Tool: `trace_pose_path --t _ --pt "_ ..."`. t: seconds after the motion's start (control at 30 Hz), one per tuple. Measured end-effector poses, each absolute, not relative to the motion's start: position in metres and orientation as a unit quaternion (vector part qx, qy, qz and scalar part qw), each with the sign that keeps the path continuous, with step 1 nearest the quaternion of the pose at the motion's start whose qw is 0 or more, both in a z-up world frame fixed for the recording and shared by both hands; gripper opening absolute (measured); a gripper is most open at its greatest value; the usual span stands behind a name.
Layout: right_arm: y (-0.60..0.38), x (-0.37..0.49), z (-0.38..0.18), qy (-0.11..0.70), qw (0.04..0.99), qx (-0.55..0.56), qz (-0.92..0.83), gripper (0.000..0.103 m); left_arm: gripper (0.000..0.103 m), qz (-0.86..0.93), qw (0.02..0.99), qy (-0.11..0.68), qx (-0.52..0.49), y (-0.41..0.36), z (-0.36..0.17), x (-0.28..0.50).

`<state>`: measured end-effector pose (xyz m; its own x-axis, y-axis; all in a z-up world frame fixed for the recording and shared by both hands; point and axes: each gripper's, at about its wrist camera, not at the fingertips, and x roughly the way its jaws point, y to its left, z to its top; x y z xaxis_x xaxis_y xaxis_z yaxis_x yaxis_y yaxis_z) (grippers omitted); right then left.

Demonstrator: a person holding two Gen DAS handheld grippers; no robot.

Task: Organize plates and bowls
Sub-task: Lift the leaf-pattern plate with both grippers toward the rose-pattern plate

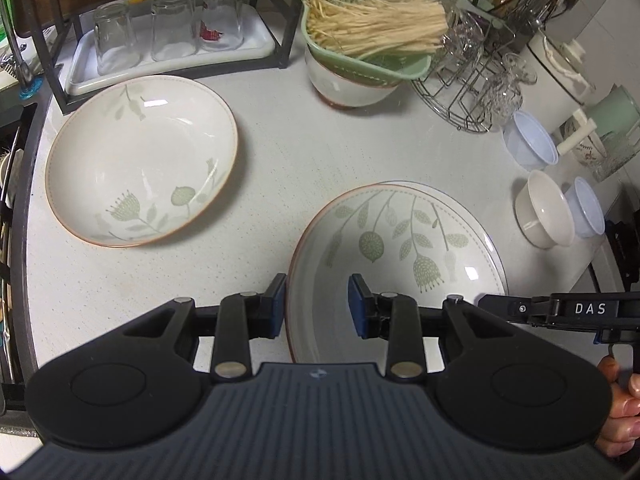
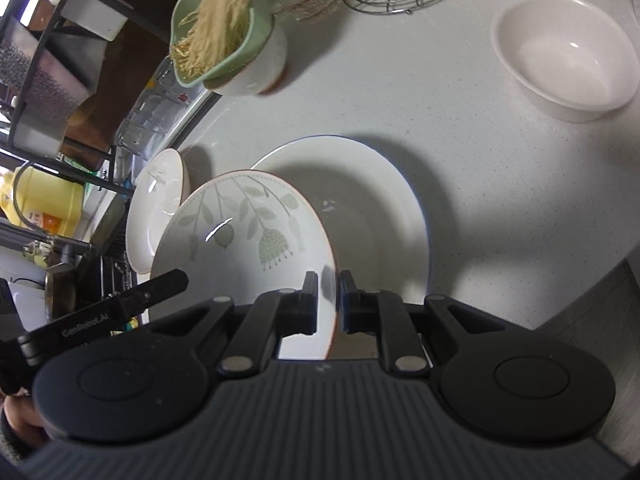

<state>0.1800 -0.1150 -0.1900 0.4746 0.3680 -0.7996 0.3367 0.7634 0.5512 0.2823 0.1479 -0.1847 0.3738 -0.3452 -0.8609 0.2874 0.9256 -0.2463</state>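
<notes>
A floral bowl (image 1: 400, 240) with a brown rim hangs tilted over a white plate (image 2: 384, 184) edged in blue. My left gripper (image 1: 318, 304) straddles the bowl's near-left rim, one pad outside and one against the inner wall, gripping it. On the opposite rim, my right gripper (image 2: 328, 304) is shut on the same floral bowl (image 2: 240, 232). A second floral bowl (image 1: 140, 160) rests on the counter to the left, also seen as the bowl (image 2: 158, 208) behind the held one. A small plain white bowl (image 1: 540, 210) stands on the right.
A green colander of noodles (image 1: 368, 32) sits on a white bowl at the back. Upturned glasses (image 1: 172, 28) stand on a tray under a black rack. A wire stand (image 1: 460, 96), plastic cups (image 1: 528, 144) and a utensil holder crowd the right. A sink edge (image 1: 20, 200) borders the left.
</notes>
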Motion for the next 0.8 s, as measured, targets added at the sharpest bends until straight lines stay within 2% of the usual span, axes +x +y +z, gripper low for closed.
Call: trace_pose_path --t 0.8 --pt "-0.141 0.191 -0.214 0.509 0.794 0.330 0.016 0.014 0.037 -0.160 0.830 0.531 0.050 0.094 -0.198 0.293"
